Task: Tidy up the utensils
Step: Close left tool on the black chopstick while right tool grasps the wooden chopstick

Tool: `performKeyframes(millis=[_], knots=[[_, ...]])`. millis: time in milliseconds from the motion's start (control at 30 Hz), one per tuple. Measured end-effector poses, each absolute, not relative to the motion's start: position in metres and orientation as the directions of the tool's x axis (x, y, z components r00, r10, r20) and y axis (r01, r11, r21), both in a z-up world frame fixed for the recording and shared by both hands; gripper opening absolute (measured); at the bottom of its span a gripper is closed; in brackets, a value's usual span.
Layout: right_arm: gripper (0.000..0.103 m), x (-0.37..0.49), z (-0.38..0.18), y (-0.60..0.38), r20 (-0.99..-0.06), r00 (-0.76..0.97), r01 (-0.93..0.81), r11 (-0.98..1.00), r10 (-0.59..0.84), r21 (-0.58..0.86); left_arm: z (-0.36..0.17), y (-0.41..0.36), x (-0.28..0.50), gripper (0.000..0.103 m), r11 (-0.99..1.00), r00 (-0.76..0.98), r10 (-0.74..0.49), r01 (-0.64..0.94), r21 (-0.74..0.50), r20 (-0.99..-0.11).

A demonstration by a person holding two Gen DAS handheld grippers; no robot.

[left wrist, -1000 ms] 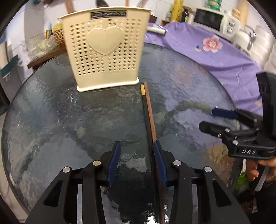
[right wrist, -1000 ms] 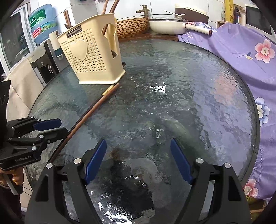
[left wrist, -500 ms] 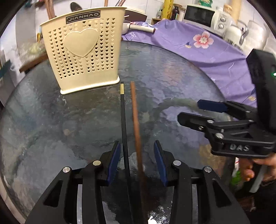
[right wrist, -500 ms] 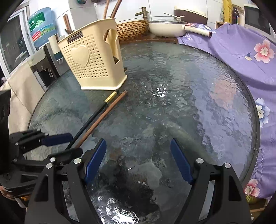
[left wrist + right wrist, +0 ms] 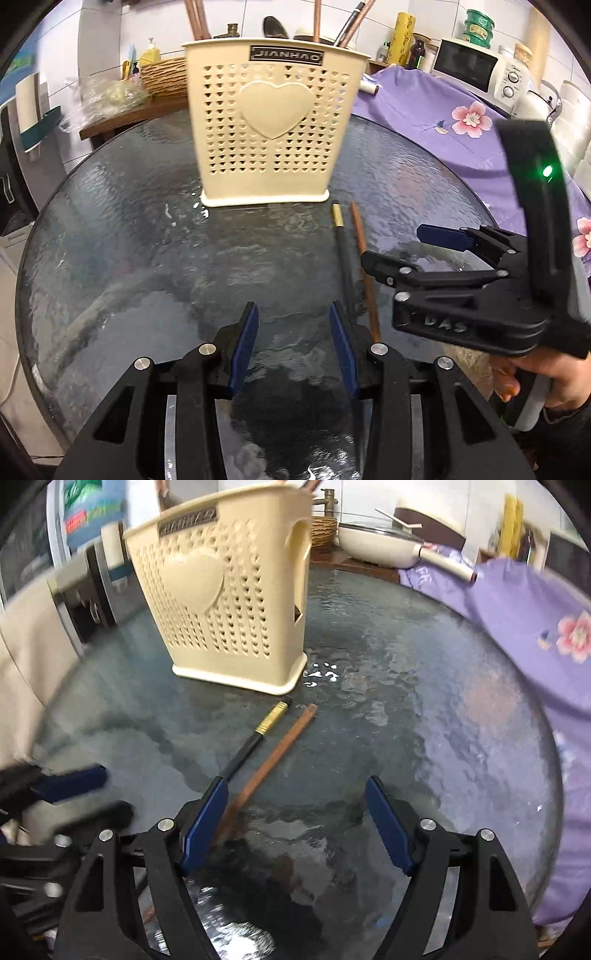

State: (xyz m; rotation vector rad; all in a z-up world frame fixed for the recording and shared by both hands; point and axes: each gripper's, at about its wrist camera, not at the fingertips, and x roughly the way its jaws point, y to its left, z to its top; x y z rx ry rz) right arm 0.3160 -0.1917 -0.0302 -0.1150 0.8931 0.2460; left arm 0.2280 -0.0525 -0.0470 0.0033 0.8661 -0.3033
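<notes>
A cream perforated utensil holder point(image 5: 273, 125) point(image 5: 229, 605) with a heart on its front stands on the round glass table point(image 5: 129, 240) point(image 5: 443, 720), with several utensils upright in it. In front of its right corner lie a black gold-tipped chopstick point(image 5: 341, 251) point(image 5: 255, 738) and a brown chopstick point(image 5: 364, 266) point(image 5: 277, 753), side by side. My left gripper point(image 5: 293, 343) point(image 5: 114, 792) is open and empty, just left of both chopsticks. My right gripper point(image 5: 295, 812) point(image 5: 391, 243) is wide open above their near ends. The brown one runs between its jaws by the left finger.
A purple flowered cloth point(image 5: 443, 110) point(image 5: 535, 635) covers the right side beyond the table rim. Behind it stand a microwave point(image 5: 476, 70), a white pan point(image 5: 376, 542) and a wicker basket point(image 5: 166, 74). A person's hand point(image 5: 546, 376) holds the right gripper.
My left gripper shifted left, so the chopsticks, earlier between its jaws, now lie outside its right finger. My right gripper swung left over the chopsticks. The two sticks spread slightly apart.
</notes>
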Motion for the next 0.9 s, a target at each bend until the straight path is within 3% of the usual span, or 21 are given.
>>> performKeyframes(millis=[167, 300, 500, 667, 733, 900], knots=[[0.076, 0.32, -0.037, -0.192, -0.801, 0.575, -0.266, 0.964, 0.164, 0.006, -0.053, -0.05, 0.231, 0.039, 0.957, 0.6, -0.264, 0.259, -0.129, -0.755], [0.07, 0.321, -0.037, -0.204, -0.814, 0.555, -0.291, 0.957, 0.17, 0.001, -0.054, -0.055, 0.231, 0.039, 0.954, 0.6, -0.261, 0.279, -0.108, -0.757], [0.049, 0.323, -0.035, -0.231, -0.833, 0.522, -0.294, 0.955, 0.183, 0.026, -0.053, -0.058, 0.239, 0.039, 0.956, 0.598, -0.25, 0.277, -0.096, -0.761], [0.039, 0.332, -0.034, -0.243, -0.838, 0.506, -0.29, 0.955, 0.203, 0.057, -0.051, -0.072, 0.246, 0.039, 0.948, 0.595, -0.252, 0.309, -0.073, -0.763], [0.027, 0.337, -0.034, -0.242, -0.836, 0.509, -0.291, 0.955, 0.205, 0.057, -0.05, -0.077, 0.25, 0.039, 0.946, 0.595, -0.251, 0.318, -0.063, -0.763], [0.015, 0.346, -0.033, -0.238, -0.839, 0.498, -0.328, 0.943, 0.222, 0.054, -0.049, -0.087, 0.26, 0.039, 0.941, 0.584, -0.245, 0.335, -0.045, -0.774]])
